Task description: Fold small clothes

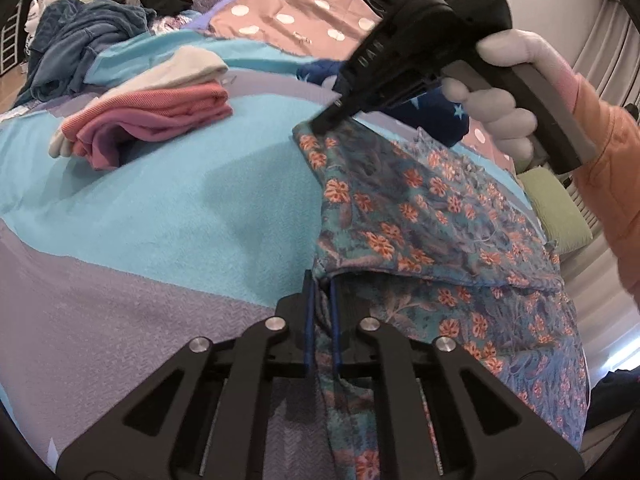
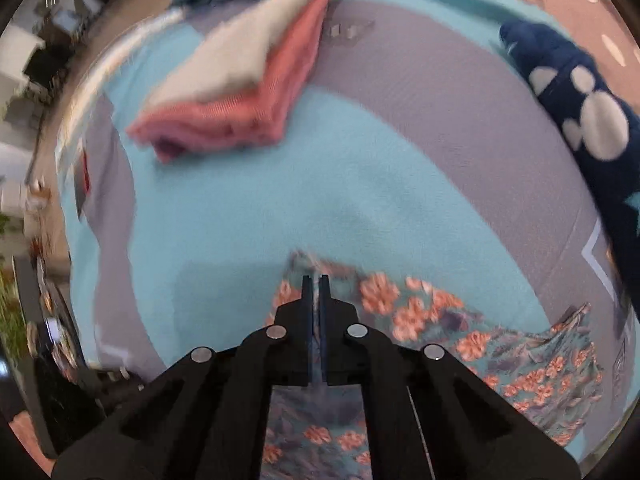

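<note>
We are pinching the flowery cloth (image 1: 420, 216) tight in our left gripper (image 1: 322, 300). Our right gripper (image 2: 315, 292) is squeezing its far corner. The pink folded pile (image 1: 160, 120) is lying well beyond both jaws.

- We see a bed (image 1: 160, 208) covered in a blanket of turquoise and lilac bands.
- On it, far left, lies a folded stack (image 1: 160, 116): pink garments under a cream one.
- A floral cloth (image 1: 420, 208) lies spread at near right.
- A navy starred garment (image 1: 436, 116) lies beyond it.
- A crumpled blue-grey heap (image 1: 80, 48) lies at far left.
- A pink dotted cloth (image 1: 288, 12) lies farthest back.
</note>
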Demonstrator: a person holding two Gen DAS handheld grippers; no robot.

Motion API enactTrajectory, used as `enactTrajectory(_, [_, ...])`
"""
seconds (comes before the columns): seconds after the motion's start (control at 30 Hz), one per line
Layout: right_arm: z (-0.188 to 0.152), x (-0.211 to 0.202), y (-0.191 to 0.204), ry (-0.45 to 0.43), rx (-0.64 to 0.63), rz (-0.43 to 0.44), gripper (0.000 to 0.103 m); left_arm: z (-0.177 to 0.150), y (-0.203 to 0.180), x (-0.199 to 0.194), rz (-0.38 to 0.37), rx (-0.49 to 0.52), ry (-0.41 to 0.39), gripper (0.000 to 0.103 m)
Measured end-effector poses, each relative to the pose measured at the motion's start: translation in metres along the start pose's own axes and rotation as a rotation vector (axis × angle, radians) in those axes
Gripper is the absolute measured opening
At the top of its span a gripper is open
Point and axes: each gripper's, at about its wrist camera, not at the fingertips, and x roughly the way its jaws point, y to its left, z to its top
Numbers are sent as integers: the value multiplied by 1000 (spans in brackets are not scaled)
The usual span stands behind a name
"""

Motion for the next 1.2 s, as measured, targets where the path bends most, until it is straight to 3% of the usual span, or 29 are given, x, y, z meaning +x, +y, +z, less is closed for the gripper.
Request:
enactTrajectory(0.07, [4, -6, -5, -88, 39, 54, 2, -1, -2, -9, 18, 14, -36, 6])
enactTrajectory(0.13, [7, 6, -14, -108, 77, 73, 0, -3, -5, -13, 55, 34, -33, 6])
enactTrajectory(0.27, [-1, 15, -33, -123, 140, 13, 3, -7, 2, -9, 52, 9, 26, 7])
enactTrajectory(0.33, [-14, -3, -44, -193, 202, 15, 4, -6, 4, -13, 63, 12, 20, 7])
enactTrajectory(0.4, [-33, -32, -56, -269, 237, 35, 13, -9, 6, -16, 96, 9, 11, 7])
enactTrajectory(0.53, [-115, -87, -79, -389, 277, 16, 28, -8, 27, -27, 138, -57, -2, 7])
enactTrajectory(0.63, [-201, -116, -113, -448, 411, 25, 31, -1, 29, -40, 146, -40, -40, 7])
enactTrajectory(0.77, [-326, -136, -163, -508, 665, -26, 35, 11, 14, -48, 110, -6, -75, 9])
enactTrajectory(0.87, [-384, -131, -181, -525, 799, 27, 35, 17, -5, -43, 93, 33, -65, 22])
enactTrajectory(0.97, [-409, -125, -186, -545, 839, 91, 36, 16, -21, -32, 100, 58, -36, 33])
enactTrajectory(1.1, [-399, -99, -192, -519, 838, 220, 49, 10, -31, -22, 135, 61, 7, 41])
enactTrajectory(1.17, [-384, -92, -190, -522, 828, 178, 45, 7, -30, -20, 167, 61, 18, 43])
enactTrajectory(1.2, [-377, -93, -188, -535, 825, 125, 12, 7, -29, -19, 181, 57, 23, 43])
